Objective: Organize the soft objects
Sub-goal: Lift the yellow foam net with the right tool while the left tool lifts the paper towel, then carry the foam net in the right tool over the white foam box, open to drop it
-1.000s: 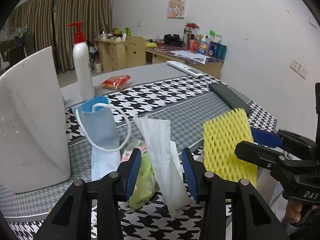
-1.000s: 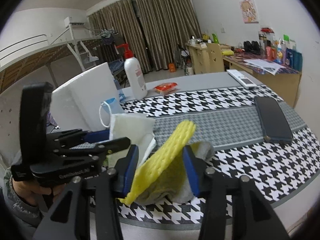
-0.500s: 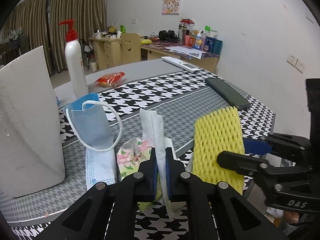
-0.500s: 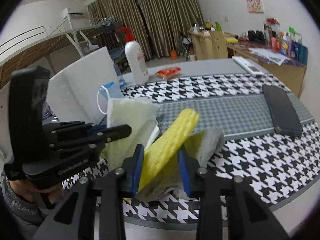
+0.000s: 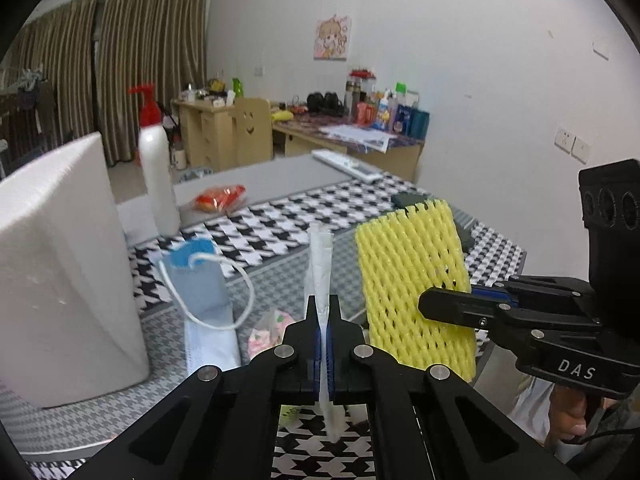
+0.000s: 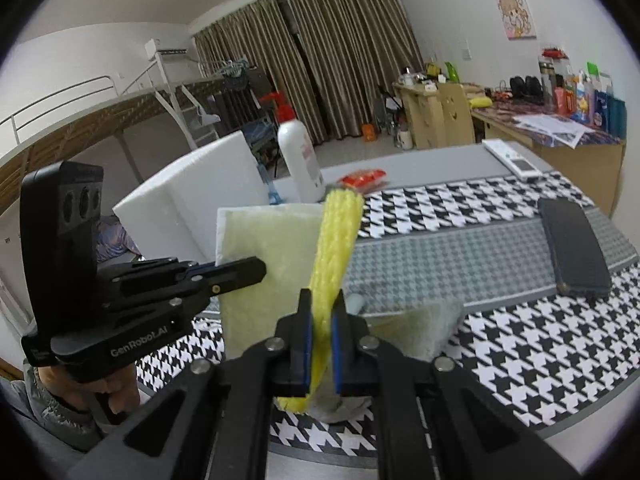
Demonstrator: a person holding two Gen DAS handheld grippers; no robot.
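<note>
On the table (image 5: pixel 280 220), mask (image 5: pixel 200 280) stands between foam block (image 5: pixel 60 264) and, seemingly, tissue packet (image 5: pixel 266 330).

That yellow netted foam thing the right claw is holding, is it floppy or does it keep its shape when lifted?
Probably fairly springy: the yellow foam net stands upright above the right gripper without drooping. It likely squashes easily, since it looks pinched thin where the pads clamp it. It is probably very light, being mostly open mesh.

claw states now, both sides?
Left claw: closed on the white cloth, which it holds upright.
Right claw: closed on the yellow foam net.
</note>
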